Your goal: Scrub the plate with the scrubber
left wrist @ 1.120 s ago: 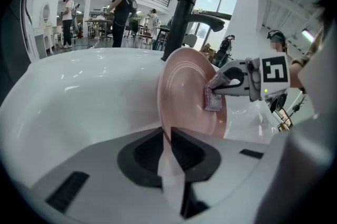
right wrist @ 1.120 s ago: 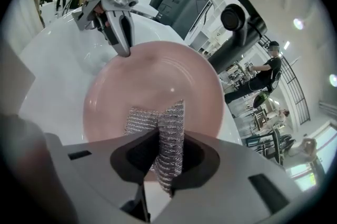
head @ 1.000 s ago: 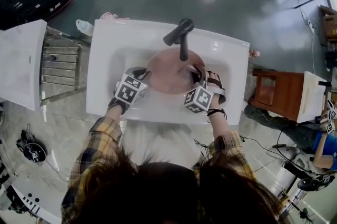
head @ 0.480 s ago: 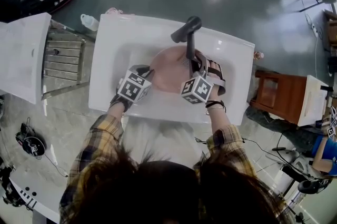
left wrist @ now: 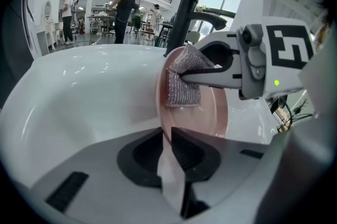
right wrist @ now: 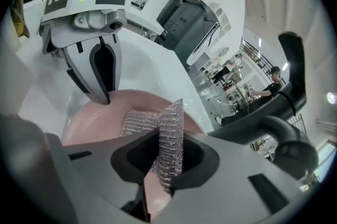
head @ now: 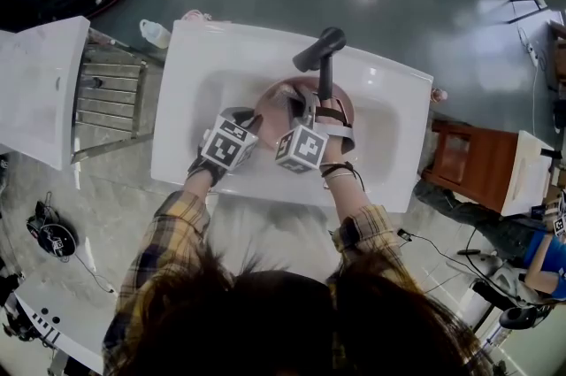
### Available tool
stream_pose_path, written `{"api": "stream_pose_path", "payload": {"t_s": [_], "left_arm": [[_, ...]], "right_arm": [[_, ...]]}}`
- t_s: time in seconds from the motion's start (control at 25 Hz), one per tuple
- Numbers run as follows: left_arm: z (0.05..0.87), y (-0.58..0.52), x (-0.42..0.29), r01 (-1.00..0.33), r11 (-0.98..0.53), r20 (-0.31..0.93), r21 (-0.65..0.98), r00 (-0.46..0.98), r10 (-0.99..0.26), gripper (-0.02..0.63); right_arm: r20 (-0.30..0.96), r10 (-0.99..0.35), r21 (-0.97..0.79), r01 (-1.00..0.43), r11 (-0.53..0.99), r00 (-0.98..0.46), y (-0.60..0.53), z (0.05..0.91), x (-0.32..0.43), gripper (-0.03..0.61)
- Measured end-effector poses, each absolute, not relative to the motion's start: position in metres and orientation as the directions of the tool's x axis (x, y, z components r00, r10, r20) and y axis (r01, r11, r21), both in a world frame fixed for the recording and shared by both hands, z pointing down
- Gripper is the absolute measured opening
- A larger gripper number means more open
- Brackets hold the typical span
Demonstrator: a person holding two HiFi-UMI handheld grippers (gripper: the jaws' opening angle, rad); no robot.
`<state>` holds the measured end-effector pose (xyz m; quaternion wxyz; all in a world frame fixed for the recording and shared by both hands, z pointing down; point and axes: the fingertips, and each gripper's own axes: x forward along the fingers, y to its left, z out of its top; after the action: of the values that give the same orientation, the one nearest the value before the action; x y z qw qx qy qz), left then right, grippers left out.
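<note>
A pink plate (head: 276, 103) stands tilted on edge in the white sink (head: 190, 73). My left gripper (head: 253, 121) is shut on its near rim; in the left gripper view the rim (left wrist: 169, 128) sits pinched between the jaws (left wrist: 167, 132). My right gripper (head: 305, 111) is shut on a silver mesh scrubber (right wrist: 141, 122), which presses flat on the plate's face (right wrist: 87, 120). From the left gripper view, the scrubber (left wrist: 184, 86) covers the plate's upper left part (left wrist: 210, 112). The left gripper's tips (right wrist: 105, 97) show in the right gripper view at the plate's edge.
A black faucet (head: 320, 51) rises over the back of the basin, right above the plate. A metal drying rack (head: 102, 100) stands left of the sink, a white bottle (head: 152, 34) behind it. A wooden stool (head: 478, 157) is at the right. People stand far off.
My right gripper has slid leftward across the plate with the scrubber, closer to the left gripper. The left gripper keeps its hold on the rim and has barely moved.
</note>
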<state>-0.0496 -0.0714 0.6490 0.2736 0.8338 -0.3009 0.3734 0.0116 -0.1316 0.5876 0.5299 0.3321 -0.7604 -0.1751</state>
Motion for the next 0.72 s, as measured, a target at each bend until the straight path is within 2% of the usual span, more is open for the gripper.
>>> {"api": "stream_pose_path", "payload": {"t_s": [0.72], "left_arm": [[0.649,-0.072,-0.051,-0.708,-0.667,0.792,0.233,0.536,-0.293,0.043]], "right_arm": [[0.771,-0.574,0.502,-0.292,0.814,-0.275,-0.092,0.619,0.001,0.075]]}}
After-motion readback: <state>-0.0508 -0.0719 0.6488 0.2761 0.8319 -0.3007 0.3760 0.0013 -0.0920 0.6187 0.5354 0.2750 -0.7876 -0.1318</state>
